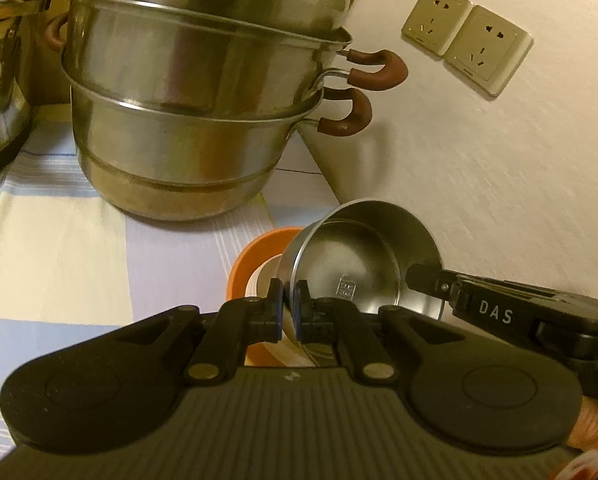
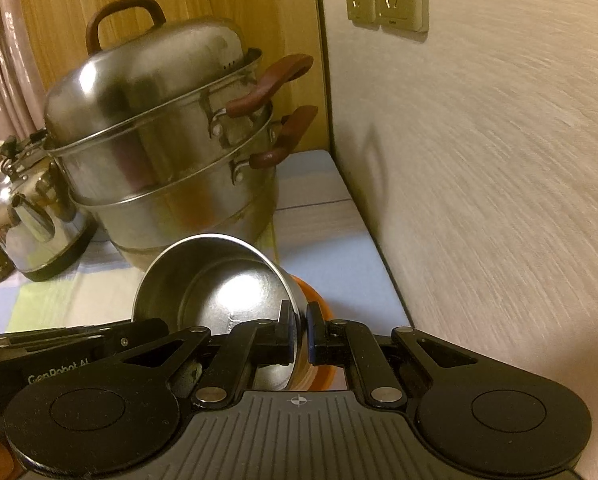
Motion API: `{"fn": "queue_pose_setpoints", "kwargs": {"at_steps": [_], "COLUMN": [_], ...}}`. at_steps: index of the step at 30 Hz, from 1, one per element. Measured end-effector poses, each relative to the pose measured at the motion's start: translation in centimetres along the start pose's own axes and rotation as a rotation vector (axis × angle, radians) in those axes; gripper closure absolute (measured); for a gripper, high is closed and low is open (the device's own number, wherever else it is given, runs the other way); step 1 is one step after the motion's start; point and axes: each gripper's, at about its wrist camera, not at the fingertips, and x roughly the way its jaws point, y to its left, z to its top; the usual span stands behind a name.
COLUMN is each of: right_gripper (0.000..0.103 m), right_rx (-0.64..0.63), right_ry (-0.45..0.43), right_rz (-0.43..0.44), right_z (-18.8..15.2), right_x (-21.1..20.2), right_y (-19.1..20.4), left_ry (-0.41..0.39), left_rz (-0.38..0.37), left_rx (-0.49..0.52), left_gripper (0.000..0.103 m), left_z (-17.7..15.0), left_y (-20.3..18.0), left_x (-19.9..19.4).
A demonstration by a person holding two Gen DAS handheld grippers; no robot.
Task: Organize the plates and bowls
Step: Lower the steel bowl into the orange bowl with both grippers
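Note:
A small steel bowl [image 1: 355, 264] is held tilted between both grippers, just over an orange bowl [image 1: 251, 256] that sits on the checked cloth. My left gripper [image 1: 287, 312] is shut on the steel bowl's near left rim. My right gripper [image 2: 301, 334] is shut on the bowl's right rim; the steel bowl [image 2: 219, 280] shows its shiny inside here, with the orange bowl [image 2: 319, 300] behind and below it. The right gripper also shows in the left wrist view [image 1: 423, 280], at the bowl's right side.
A tall stacked steel steamer pot [image 1: 195, 112] with brown handles stands behind the bowls, also in the right wrist view [image 2: 159, 152]. A steel kettle [image 2: 39, 224] stands to its left. A white wall with sockets [image 1: 467, 36] runs along the right.

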Motion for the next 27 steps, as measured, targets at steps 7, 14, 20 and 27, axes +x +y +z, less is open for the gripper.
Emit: {"fn": "queue_pose_setpoints", "kwargs": {"at_steps": [7, 14, 20, 27], "right_gripper": [0.097, 0.097, 0.097, 0.097], "right_rx": [-0.004, 0.012, 0.023, 0.029], "right_ry": [0.056, 0.1, 0.13, 0.139], "right_rz": [-0.016, -0.017, -0.021, -0.026], "right_z": [0.4, 0.7, 0.8, 0.9], "right_x": [1.4, 2.7, 3.8, 4.5], "right_y": [0.1, -0.3, -0.4, -0.4], "left_ry": [0.02, 0.038, 0.041, 0.033], "left_rz": [-0.012, -0.021, -0.022, -0.02], "left_rx": [-0.03, -0.073, -0.095, -0.103], "left_gripper": [0.097, 0.096, 0.095, 0.096], "left_z": [-0.1, -0.1, -0.2, -0.1], "left_y": [0.4, 1.0, 1.3, 1.5], "left_x": [0.2, 0.6, 0.8, 0.8]}}
